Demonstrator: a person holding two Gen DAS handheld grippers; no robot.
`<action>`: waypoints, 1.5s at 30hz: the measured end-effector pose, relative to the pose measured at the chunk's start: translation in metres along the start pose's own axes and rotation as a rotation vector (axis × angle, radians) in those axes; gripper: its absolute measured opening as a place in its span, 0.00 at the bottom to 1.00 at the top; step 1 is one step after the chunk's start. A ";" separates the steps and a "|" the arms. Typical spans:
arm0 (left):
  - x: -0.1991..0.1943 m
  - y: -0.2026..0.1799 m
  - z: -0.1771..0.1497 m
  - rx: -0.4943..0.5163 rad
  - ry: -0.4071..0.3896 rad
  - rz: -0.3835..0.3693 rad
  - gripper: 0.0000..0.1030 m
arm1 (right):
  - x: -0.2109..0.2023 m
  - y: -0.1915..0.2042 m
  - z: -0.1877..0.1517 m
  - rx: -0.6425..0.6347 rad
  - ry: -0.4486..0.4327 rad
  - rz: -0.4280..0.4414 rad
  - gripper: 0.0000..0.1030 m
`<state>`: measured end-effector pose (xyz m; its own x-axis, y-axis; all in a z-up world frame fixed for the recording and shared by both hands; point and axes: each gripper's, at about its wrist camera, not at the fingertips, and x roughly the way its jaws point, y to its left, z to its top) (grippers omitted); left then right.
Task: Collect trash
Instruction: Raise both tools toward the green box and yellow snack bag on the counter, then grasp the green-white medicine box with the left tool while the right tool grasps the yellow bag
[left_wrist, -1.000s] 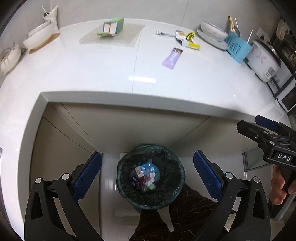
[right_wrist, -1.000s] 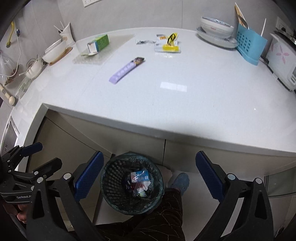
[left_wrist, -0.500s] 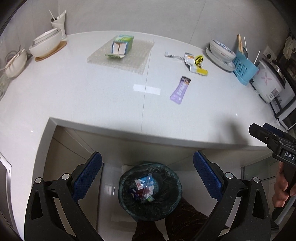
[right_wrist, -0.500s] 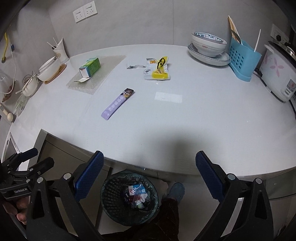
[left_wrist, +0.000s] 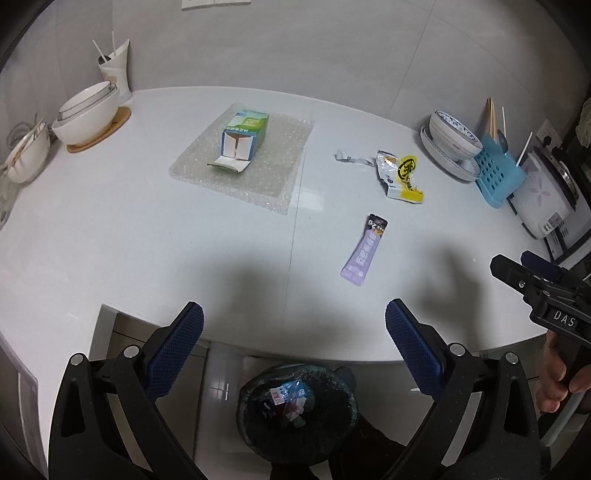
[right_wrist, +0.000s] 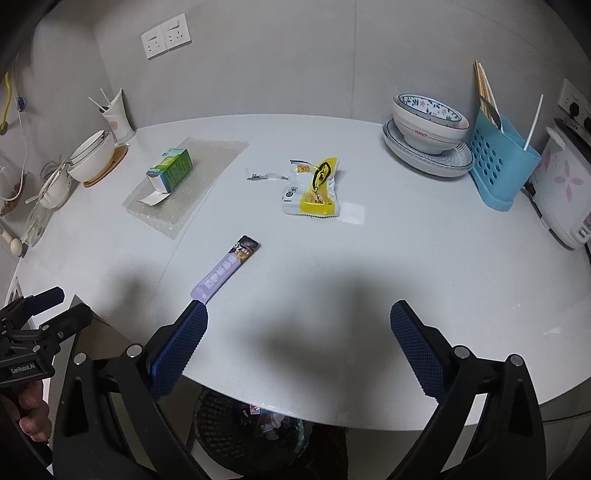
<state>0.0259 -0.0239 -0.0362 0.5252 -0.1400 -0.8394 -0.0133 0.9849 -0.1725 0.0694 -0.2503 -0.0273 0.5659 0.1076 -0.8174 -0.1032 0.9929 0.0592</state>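
On the white counter (left_wrist: 110, 240) lie a purple stick wrapper (left_wrist: 364, 244) (right_wrist: 225, 272), a yellow and white snack bag (left_wrist: 400, 176) (right_wrist: 314, 186), a small torn wrapper strip (left_wrist: 349, 157) (right_wrist: 264, 174) and an opened green carton (left_wrist: 243, 138) (right_wrist: 170, 168) on a bubble-wrap sheet (left_wrist: 258, 177). A dark mesh trash bin (left_wrist: 297, 410) (right_wrist: 236, 432) with wrappers inside stands on the floor under the counter edge. My left gripper (left_wrist: 294, 349) hangs open above the bin at the counter's front edge. My right gripper (right_wrist: 298, 343) is open and empty over the counter's front, its left finger close to the purple wrapper.
White bowls (left_wrist: 88, 112) and a cup (left_wrist: 116, 68) stand at the back left. A patterned bowl on plates (right_wrist: 428, 123), a blue utensil caddy (right_wrist: 502, 158) and a rice cooker (right_wrist: 561, 192) line the right. A hand (left_wrist: 561, 380) holds the right gripper's handle.
Both grippers have risen and tilted up from the bin toward the counter, so the countertop trash now fills the views and the bin has slid to the bottom. Both stay open.
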 end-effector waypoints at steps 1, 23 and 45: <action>0.002 0.000 0.004 -0.002 -0.001 0.002 0.94 | 0.002 -0.001 0.004 -0.001 -0.002 0.001 0.93; 0.065 0.014 0.106 -0.069 0.010 0.062 0.93 | 0.075 -0.040 0.083 0.036 0.071 -0.021 0.92; 0.168 0.059 0.196 -0.088 0.113 0.137 0.89 | 0.184 -0.045 0.145 0.040 0.264 -0.002 0.92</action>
<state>0.2798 0.0305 -0.0862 0.4147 -0.0211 -0.9097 -0.1548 0.9835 -0.0934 0.2962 -0.2680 -0.0973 0.3322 0.0939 -0.9385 -0.0671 0.9949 0.0758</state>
